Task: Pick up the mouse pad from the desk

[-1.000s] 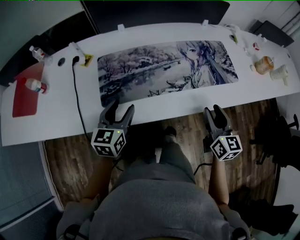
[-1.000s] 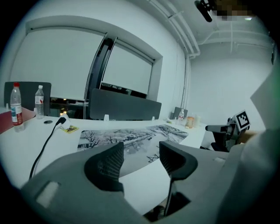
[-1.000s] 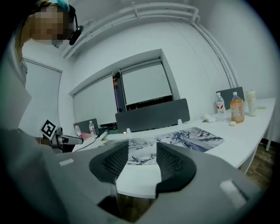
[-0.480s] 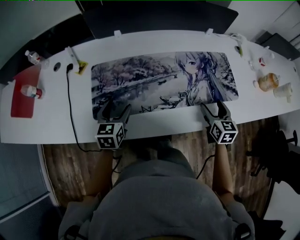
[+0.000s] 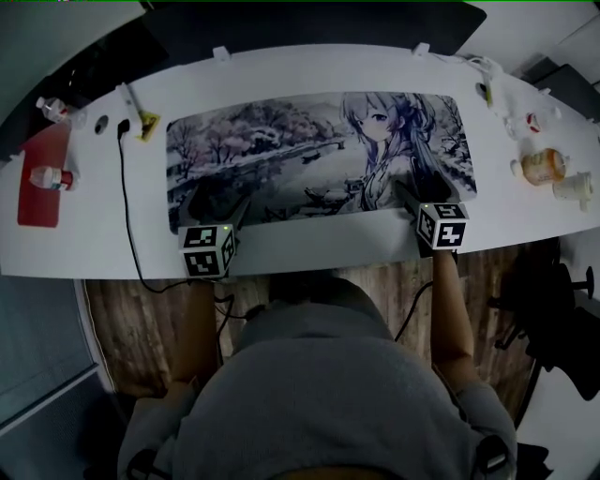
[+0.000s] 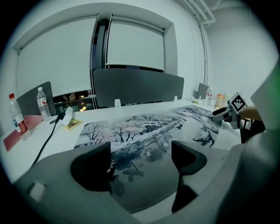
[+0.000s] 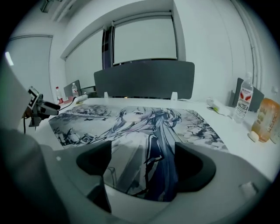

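Note:
The mouse pad [image 5: 319,155] is a long mat printed with a snowy landscape and an anime girl, lying flat across the white desk [image 5: 309,251]. My left gripper [image 5: 214,208] hangs over its near left corner, and my right gripper [image 5: 419,194] over its near edge towards the right. Both have just been opening their jaws and now stand wide open. In the left gripper view the pad [image 6: 148,131] fills the gap of the left gripper [image 6: 140,151], with no pad pressing on it. The right gripper [image 7: 142,151] likewise frames the pad [image 7: 140,122] without gripping.
A red mat [image 5: 37,192] with a small bottle [image 5: 47,176] lies at the desk's left end, and a black cable [image 5: 125,206] runs beside the pad. An orange drink bottle [image 5: 542,167] and a cup [image 5: 572,187] stand at the right. A dark partition [image 5: 309,28] backs the desk.
Both grippers have come forward from in front of the desk edge to over the pad's near edge, sinking lower. Their jaws have spread wider.

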`<state>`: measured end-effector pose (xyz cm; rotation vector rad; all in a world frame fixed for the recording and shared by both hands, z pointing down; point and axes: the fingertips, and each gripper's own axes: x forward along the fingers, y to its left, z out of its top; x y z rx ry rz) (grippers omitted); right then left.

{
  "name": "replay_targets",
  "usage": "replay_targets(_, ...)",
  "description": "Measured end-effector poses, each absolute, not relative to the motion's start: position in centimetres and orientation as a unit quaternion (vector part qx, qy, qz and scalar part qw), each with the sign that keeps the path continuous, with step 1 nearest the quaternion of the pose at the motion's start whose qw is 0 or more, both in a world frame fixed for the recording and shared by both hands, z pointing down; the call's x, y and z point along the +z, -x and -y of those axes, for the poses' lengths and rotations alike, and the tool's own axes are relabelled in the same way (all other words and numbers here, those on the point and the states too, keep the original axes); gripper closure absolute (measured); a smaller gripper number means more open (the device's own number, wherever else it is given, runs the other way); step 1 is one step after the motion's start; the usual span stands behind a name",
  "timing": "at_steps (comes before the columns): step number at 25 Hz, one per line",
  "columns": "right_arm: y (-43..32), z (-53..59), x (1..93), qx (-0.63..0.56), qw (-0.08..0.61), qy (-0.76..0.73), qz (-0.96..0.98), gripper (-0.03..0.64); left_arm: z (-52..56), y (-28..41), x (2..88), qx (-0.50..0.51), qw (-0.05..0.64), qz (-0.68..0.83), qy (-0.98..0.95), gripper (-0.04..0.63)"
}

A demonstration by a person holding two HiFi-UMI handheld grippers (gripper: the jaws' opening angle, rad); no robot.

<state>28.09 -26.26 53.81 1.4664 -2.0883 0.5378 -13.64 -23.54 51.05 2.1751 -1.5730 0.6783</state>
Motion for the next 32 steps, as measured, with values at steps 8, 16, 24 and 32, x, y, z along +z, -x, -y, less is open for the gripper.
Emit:
replay_targets(8,-28.0,27.0,55.6,0.23,0.297,-0.519,0.768,0.178,22.6,13.3,56.0,0.289,0.26,0.551,-0.738,0.134)
replay_targets(16,-27.8,26.8,55.4,0.228,0.3,-0.524,0.764,0.185,22.6,13.3,55.9,0.286,0.263,0.557,-0.734,0.143)
replay_targets(24,-25.5,25.9,55.2,0.214,0.308,-0.498,0.782,0.381,22.5,13.1,55.7,0.286,0.268,0.561,-0.729,0.193)
replay_targets(32,-25.1,25.8,55.1,0.212,0.312,-0.491,0.785,0.417,22.6,12.6,55.4,0.277,0.267,0.582,-0.717,0.379)
